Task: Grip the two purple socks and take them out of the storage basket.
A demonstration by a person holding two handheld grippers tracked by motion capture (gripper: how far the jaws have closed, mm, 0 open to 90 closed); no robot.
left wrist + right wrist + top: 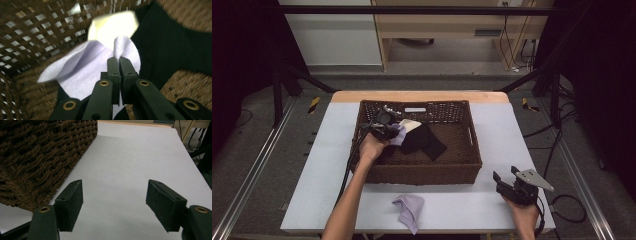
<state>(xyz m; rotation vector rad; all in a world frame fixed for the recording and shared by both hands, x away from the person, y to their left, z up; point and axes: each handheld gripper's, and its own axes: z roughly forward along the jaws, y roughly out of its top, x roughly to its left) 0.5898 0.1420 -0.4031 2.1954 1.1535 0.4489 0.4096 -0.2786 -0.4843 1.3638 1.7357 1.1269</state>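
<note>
Left hand-held gripper (119,60) is inside the brown wicker basket (419,175), at roughly 9 o'clock of its interior in the high view, held by the person's left hand (371,148). In the left gripper view its jaws are fully closed, pads pressed together on a raised fold of the lavender cloth (85,70); the fold pokes up past the tips and the rest of the cloth spreads out toward 8 o'clock, over the basket floor. A pale cream cloth (112,26) lies just behind the lavender one at 12 o'clock, touching it, and a black cloth (172,47) lies at 2 to 3 o'clock, beside both. The woven basket wall fills the 10 o'clock side of that view; edges are motion-blurred. Right hand-held gripper (115,202) is on the table (130,157) outside the basket, at about 4 o'clock of the basket in the high view, well apart from it, in the person's right hand (524,210). Its jaws stand wide apart with bare table surface between them; nothing held or touched. Basket corner sits at 10 o'clock in the right gripper view. A second lavender cloth (409,211) lies crumpled on the table at 6 o'clock of the basket, near its front wall, untouched by either hand-held gripper.
</note>
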